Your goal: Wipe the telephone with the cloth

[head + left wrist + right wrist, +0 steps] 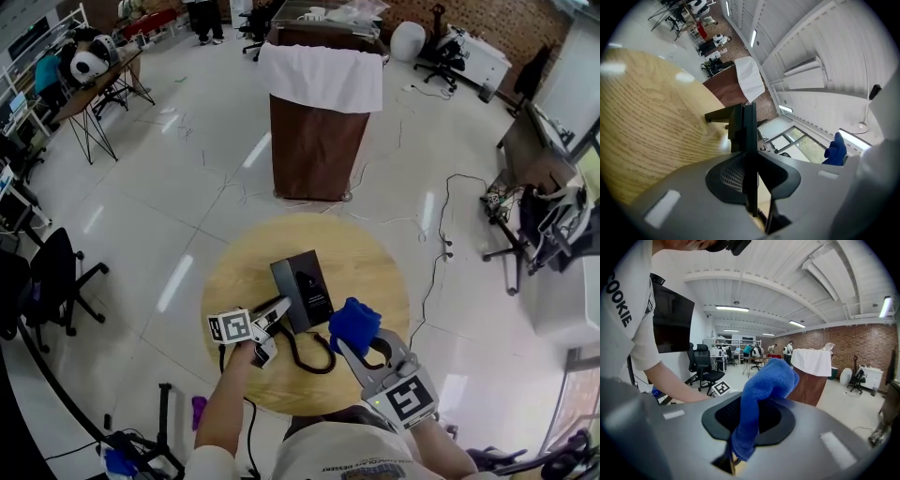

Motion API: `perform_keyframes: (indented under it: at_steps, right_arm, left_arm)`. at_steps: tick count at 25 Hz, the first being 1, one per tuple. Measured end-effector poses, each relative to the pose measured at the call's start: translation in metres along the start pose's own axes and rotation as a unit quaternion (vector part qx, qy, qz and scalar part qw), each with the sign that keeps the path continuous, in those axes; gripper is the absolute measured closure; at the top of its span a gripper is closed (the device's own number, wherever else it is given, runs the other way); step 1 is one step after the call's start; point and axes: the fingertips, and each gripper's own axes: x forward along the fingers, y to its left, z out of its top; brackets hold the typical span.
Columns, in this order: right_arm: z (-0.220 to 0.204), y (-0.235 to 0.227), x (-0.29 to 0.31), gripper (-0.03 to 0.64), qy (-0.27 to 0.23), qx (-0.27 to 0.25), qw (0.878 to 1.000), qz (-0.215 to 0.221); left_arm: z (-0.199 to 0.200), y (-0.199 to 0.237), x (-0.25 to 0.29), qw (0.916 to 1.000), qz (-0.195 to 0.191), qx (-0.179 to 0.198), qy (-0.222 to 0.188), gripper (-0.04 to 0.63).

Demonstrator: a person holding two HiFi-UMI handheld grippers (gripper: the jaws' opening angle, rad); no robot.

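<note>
**A:** Round wooden table (375, 253) on a pale, glossy floor, seen from above. What do the two grippers have hold of?

**B:** The left gripper (279, 311) has its jaws closed partway on the black telephone (302, 286). In the left gripper view a thin black edge of it stands between them, pinched from both sides.

**A:** And the other one?

**B:** The right gripper (352, 343) is clamped on the blue cloth (354, 322). The cloth's lower end is squeezed between the jaws, and the rest bulges up and forward over them.

**A:** Where does the telephone sit?

**B:** Near the middle of the table, tilted, with its lower left corner at the left gripper. Its coiled cord (314, 361) loops on the wood between the two grippers. The cloth is just beside the telephone's right edge, but I can't tell whether they touch.

**A:** Beyond the table?

**B:** A brown lectern (317, 141) with a white sheet (319, 75) draped over its top stands well behind. A black office chair (52, 281) is off to the left.
</note>
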Motion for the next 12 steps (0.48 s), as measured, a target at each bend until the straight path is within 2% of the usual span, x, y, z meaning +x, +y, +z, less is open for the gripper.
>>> perform_keyframes:
  at_steps: [7, 12]
  right_arm:
    - [-0.004, -0.002, 0.01, 0.555, 0.011, 0.01, 1.0, 0.0]
    - [-0.005, -0.002, 0.018, 0.555, 0.014, 0.013, 1.0, 0.004]
  left_arm:
    - [0.0, 0.008, 0.003, 0.9998, 0.002, -0.001, 0.018, 0.532]
    - [0.0, 0.012, 0.003, 0.9996, 0.019, 0.012, 0.02, 0.517]
